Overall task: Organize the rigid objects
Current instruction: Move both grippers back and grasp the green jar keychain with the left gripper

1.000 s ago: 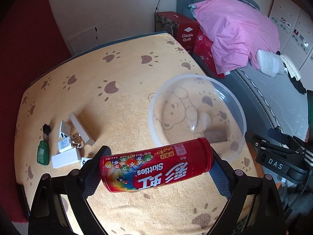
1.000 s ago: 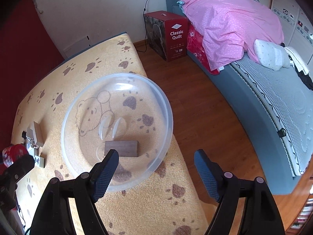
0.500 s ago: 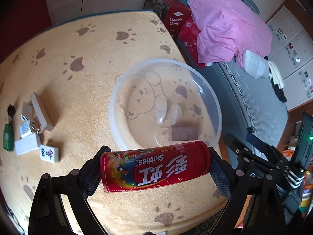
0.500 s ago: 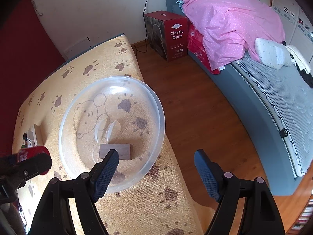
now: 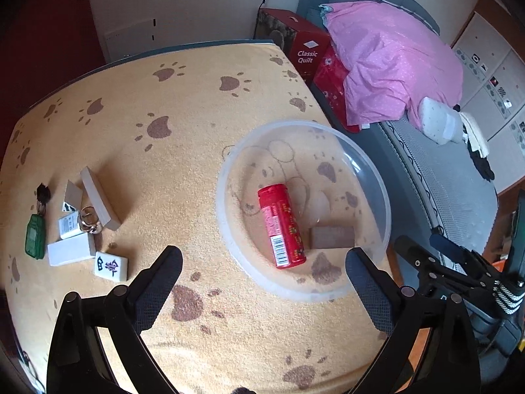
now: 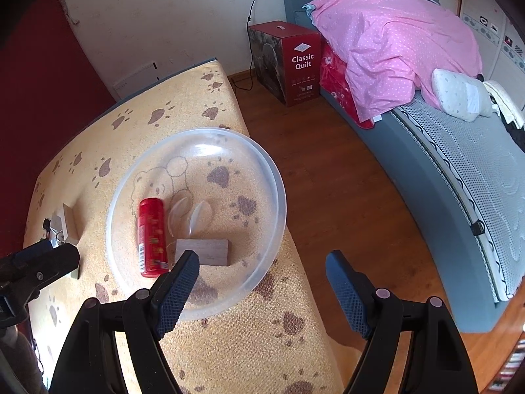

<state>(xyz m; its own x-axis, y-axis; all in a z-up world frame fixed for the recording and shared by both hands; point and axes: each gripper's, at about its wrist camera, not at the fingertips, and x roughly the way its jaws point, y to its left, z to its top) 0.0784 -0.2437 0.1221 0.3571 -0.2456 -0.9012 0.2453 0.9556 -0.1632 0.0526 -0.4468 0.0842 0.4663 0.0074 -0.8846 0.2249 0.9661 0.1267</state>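
A red Skittles tube (image 5: 281,225) lies on its side in the clear plastic bowl (image 5: 226,229), next to a brown block (image 5: 332,237). It also shows in the right wrist view (image 6: 152,237) with the block (image 6: 202,251) inside the bowl (image 6: 277,203). My left gripper (image 5: 262,280) is open and empty, just in front of the bowl. My right gripper (image 6: 261,290) is open and empty, over the bowl's near right rim and the table edge. On the left of the table lie white blocks (image 5: 98,198), a mahjong tile (image 5: 111,266) and a green key fob (image 5: 34,239) with key rings.
The table has a yellow paw-print cloth (image 5: 183,105). Its right edge drops to a wooden floor (image 6: 331,177). A bed with a pink quilt (image 6: 393,42) and a red Classic Quilt box (image 6: 295,62) stand beyond.
My left gripper held the Skittles tube over the bowl; it has opened and the tube now lies in the bowl. The right gripper has hardly moved.
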